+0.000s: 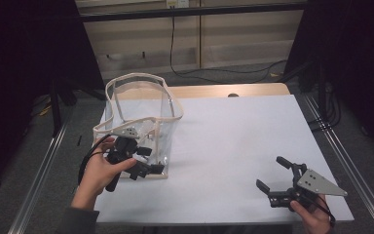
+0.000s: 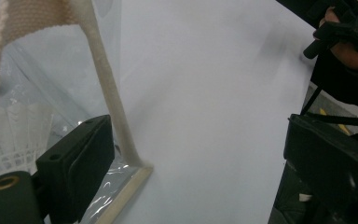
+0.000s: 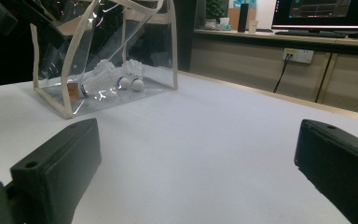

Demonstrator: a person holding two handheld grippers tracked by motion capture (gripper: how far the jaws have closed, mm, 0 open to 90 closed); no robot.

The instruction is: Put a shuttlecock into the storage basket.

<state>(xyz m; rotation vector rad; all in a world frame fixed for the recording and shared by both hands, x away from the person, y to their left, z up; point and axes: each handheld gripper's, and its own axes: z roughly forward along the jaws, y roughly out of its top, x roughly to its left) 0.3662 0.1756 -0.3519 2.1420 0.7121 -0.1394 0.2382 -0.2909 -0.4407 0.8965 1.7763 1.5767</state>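
Note:
A clear plastic bag with cream fabric trim (image 1: 146, 119) stands upright on the left of the white table (image 1: 233, 141). White shuttlecocks (image 3: 131, 77) lie on its floor. My left gripper (image 1: 151, 161) is open at the bag's near front corner. In the left gripper view (image 2: 200, 154) the corner trim (image 2: 107, 70) runs just inside the left-hand jaw, and a shuttlecock (image 2: 18, 135) shows through the plastic. At the table's near right, low over the bare top, my right gripper (image 1: 270, 172) is open with nothing between its jaws (image 3: 196, 158), and it faces the bag (image 3: 174, 46).
Metal rails (image 1: 343, 161) run along both sides of the table. Black cables (image 1: 233, 72) lie on the floor behind it, below a wood-panelled wall. A monitor (image 3: 326, 14) and a wall socket (image 3: 298, 55) show far off. Bare table lies between the two grippers.

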